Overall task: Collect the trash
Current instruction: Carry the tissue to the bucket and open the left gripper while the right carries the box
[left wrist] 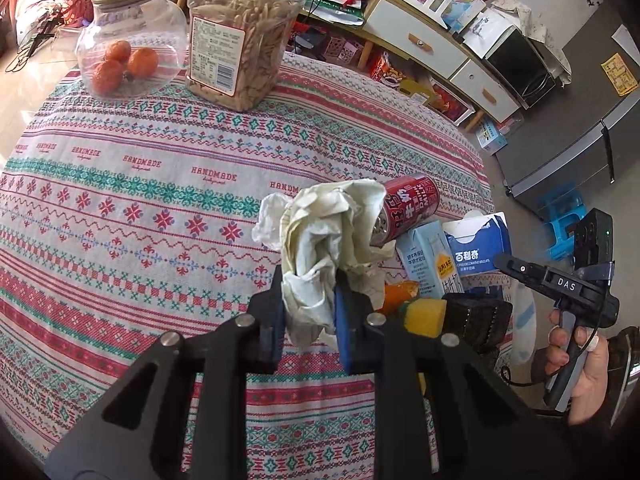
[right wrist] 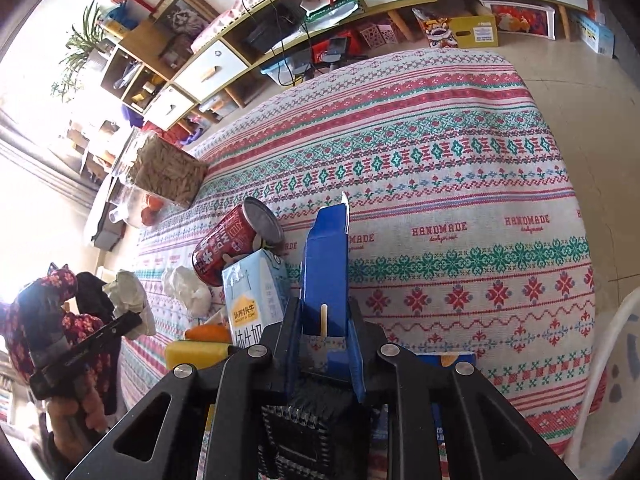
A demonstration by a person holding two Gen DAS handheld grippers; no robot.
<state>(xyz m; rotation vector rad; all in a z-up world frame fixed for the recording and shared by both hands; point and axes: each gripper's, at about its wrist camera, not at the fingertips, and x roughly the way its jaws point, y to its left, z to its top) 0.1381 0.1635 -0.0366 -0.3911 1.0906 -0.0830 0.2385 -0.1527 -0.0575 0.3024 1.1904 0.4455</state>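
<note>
Patterned tablecloth (left wrist: 140, 208); left jaws pinch crumpled paper (left wrist: 320, 240), right jaws blue box (right wrist: 326, 276)

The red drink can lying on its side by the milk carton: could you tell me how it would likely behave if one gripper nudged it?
The red can lies on its side, so it would probably roll across the tablecloth. It leans against the milk carton, which may block it. It looks opened, so probably light and easily dented.

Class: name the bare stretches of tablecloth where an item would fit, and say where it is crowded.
Free: the wide tablecloth between the jars and the trash pile, and the stretch beyond the blue box. Crowded: around the red can and milk carton.
</note>
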